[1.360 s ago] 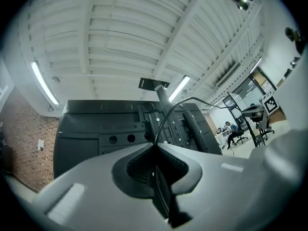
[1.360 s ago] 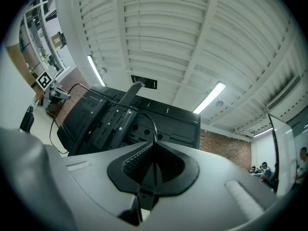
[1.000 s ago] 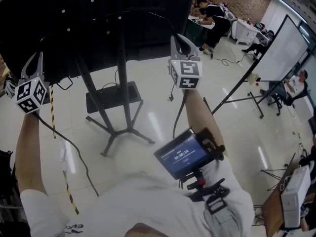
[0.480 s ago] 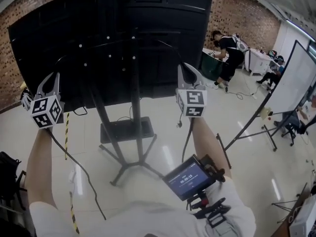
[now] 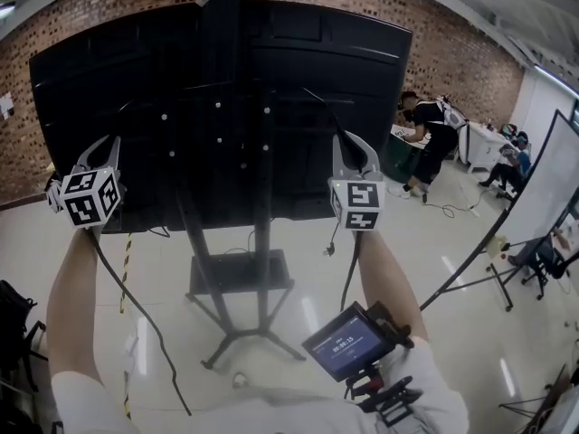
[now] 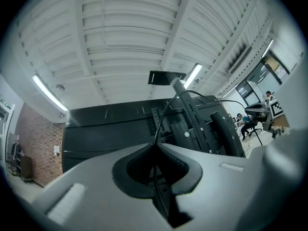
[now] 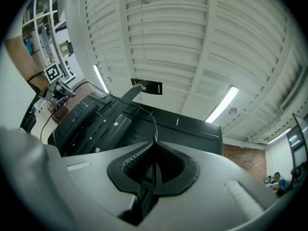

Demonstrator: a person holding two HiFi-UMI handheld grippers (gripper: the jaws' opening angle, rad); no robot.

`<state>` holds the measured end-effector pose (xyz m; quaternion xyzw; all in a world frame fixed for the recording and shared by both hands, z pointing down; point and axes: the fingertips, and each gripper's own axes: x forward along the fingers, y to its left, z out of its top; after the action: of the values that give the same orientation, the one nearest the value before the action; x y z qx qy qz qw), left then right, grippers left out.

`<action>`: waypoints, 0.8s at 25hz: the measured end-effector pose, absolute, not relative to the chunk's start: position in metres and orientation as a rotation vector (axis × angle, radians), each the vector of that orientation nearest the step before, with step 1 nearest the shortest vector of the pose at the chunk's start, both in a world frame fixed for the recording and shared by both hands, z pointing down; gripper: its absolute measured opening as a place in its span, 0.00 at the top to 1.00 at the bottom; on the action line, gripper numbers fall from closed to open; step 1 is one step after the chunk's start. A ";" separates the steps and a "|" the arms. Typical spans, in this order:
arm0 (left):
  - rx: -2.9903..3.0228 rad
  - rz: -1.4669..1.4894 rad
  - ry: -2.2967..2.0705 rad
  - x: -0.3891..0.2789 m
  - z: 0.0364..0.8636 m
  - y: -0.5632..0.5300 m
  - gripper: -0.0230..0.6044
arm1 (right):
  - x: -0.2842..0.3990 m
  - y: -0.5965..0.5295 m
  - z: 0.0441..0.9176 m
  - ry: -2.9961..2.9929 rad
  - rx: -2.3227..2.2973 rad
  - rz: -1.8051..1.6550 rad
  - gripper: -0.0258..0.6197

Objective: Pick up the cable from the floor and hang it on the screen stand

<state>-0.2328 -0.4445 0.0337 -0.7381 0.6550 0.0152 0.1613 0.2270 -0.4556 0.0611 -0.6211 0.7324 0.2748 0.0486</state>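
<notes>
Nearest, a small display (image 5: 348, 342) sits at the person's chest, and both forearms reach forward and up. Left gripper (image 5: 107, 141): jaws almost fully closed, pinching the thin black cable (image 5: 136, 301) at the tips. In the left gripper view the cable (image 6: 162, 110) passes between the pads and arcs on toward the screen. Right gripper (image 5: 341, 136): jaws likewise nearly together, clamped on the same cable (image 7: 154, 124), which rises from the tips and bends away over the mount. A length of cable hangs below each gripper. The left length trails down toward the near edge of the floor (image 5: 298, 242); the right length drops beside the forearm. Between the grippers, the stand (image 5: 262, 242), legs spread on the floor. Above it, the back of the screen (image 5: 163, 70). Behind, a brick wall (image 5: 380, 16); at far right, a person (image 5: 432, 143) bent over a table
</notes>
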 end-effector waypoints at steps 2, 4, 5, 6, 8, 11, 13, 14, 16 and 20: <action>-2.113 0.045 1.892 -0.242 0.030 -0.460 0.93 | 0.217 -0.471 0.057 2.249 -1.909 0.844 0.90; -2.117 0.037 1.908 -0.249 0.028 -0.474 0.93 | 0.209 -0.487 0.056 2.277 -1.938 0.852 0.90; -2.118 0.032 1.915 -0.252 0.027 -0.480 0.93 | 0.206 -0.494 0.054 2.288 -1.952 0.856 0.90; -2.120 0.027 1.922 -0.254 0.026 -0.486 0.93 | 0.203 -0.501 0.052 2.295 -1.963 0.860 0.90; -2.126 0.007 1.933 -0.257 0.026 -0.497 0.93 | 0.199 -0.510 0.046 2.304 -1.982 0.867 0.90; -2.142 -0.021 1.949 -0.261 0.027 -0.509 0.93 | 0.192 -0.522 0.043 2.327 -2.011 0.880 0.90; -2.146 -0.030 1.962 -0.263 0.028 -0.515 0.93 | 0.187 -0.528 0.045 2.351 -2.022 0.882 0.90; -2.147 -0.036 1.966 -0.263 0.029 -0.517 0.93 | 0.185 -0.530 0.046 2.363 -2.027 0.881 0.90; -2.152 -0.056 1.970 -0.262 0.032 -0.522 0.93 | 0.183 -0.533 0.052 2.391 -2.042 0.874 0.90; -2.169 -0.113 1.981 -0.256 0.044 -0.529 0.93 | 0.177 -0.537 0.071 2.467 -2.058 0.839 0.90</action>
<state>-0.2559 -0.5290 0.0442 -0.7341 0.6705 -0.0382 0.1009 0.1772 -0.5373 0.0708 -0.6173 0.7400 0.2516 -0.0896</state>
